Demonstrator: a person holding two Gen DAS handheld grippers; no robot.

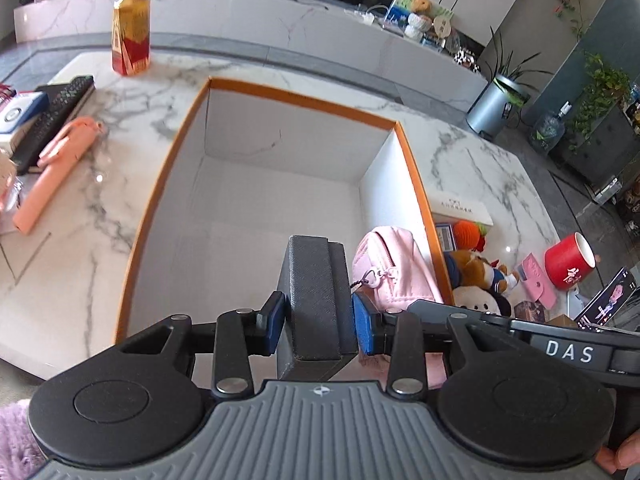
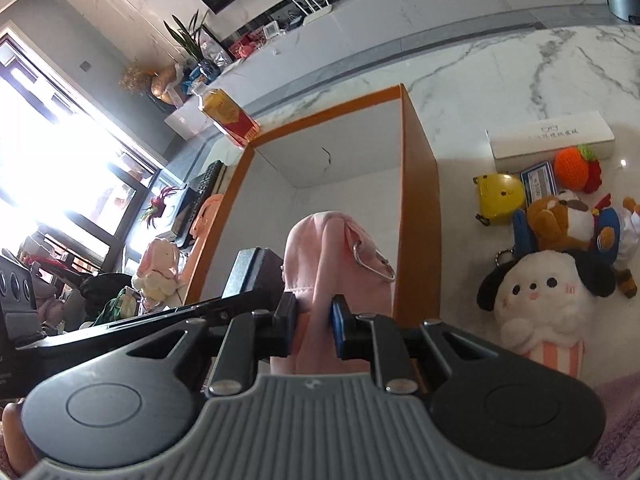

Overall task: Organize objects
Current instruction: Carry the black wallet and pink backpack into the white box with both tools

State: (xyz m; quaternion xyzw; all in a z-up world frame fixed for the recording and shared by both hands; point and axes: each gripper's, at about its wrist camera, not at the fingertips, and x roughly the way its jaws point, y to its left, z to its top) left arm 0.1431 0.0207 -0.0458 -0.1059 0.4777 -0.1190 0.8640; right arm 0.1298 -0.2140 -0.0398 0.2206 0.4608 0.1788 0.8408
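The orange-rimmed box (image 1: pixel 224 85) with white inner walls stands open on the marble table (image 1: pixel 472 168), and everything else is placed from it. Above its near end, the left gripper (image 1: pixel 318 320) is clenched on a dark grey textured case (image 1: pixel 314 292), its blue pads pressing the case's two long sides; the case hangs over the box's white floor, not touching it as far as can be told. Just beside the case, over the box's right wall, the right gripper (image 2: pixel 314 320) is clamped on a pink pouch (image 2: pixel 332 252), whose fabric is squeezed between the pads; a silver carabiner (image 2: pixel 374 266) dangles from the pouch toward the box's right wall. In the left wrist view the same pouch (image 1: pixel 390 264) sits between the case and the right wall, with a small heart charm on its zipper. Outside the box's right wall lie a long white carton (image 2: pixel 552 140), an orange knitted toy (image 2: pixel 574 164), a yellow round case (image 2: pixel 500 196), a brown plush dog (image 2: pixel 560 220) and a white plush with black ears (image 2: pixel 540 292), crowded together and partly touching. Farther right of the box, a red mug (image 1: pixel 568 260) lies on its side near a pink card holder (image 1: pixel 536 280). Beyond the box's far left corner stands a yellow and red drink bottle (image 1: pixel 131 36), upright. Left of the box rest a salmon-pink folded stick (image 1: pixel 56 164) and a black keyboard (image 1: pixel 56 116), well apart from the rim.
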